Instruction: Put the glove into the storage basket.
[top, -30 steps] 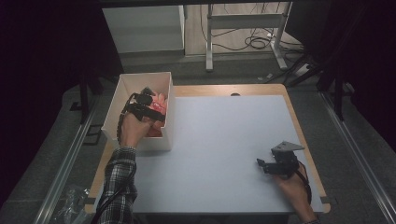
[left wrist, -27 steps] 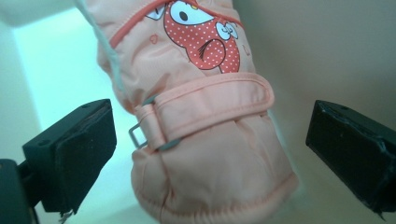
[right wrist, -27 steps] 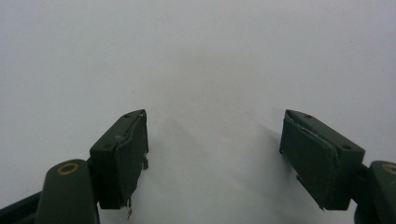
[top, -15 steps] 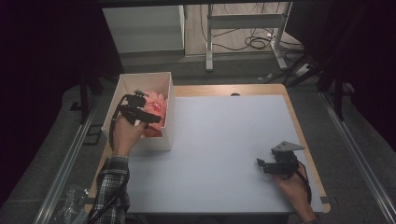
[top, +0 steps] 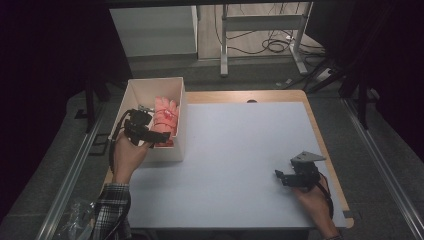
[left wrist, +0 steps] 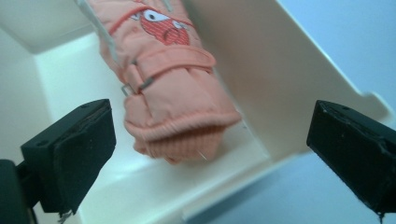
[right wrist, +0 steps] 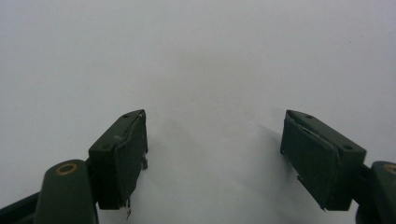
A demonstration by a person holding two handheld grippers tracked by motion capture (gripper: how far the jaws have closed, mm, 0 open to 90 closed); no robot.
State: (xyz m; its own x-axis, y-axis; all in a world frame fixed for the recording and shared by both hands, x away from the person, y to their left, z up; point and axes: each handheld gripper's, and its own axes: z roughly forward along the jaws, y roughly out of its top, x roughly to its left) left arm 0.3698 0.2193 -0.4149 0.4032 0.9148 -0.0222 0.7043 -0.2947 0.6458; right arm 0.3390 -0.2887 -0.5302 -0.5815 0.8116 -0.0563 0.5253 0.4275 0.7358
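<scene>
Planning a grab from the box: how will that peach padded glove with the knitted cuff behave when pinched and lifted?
The peach padded glove looks puffy, so it would probably squash under the open left claw. Being soft fabric, it will likely droop. It seems light and unlikely to slip.

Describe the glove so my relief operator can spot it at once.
Find the white box at the table's far left corner. Inside lies a salmon-pink padded glove, by the open left gripper. It has a red cartoon patch, wrist strap and ribbed cuff.
</scene>
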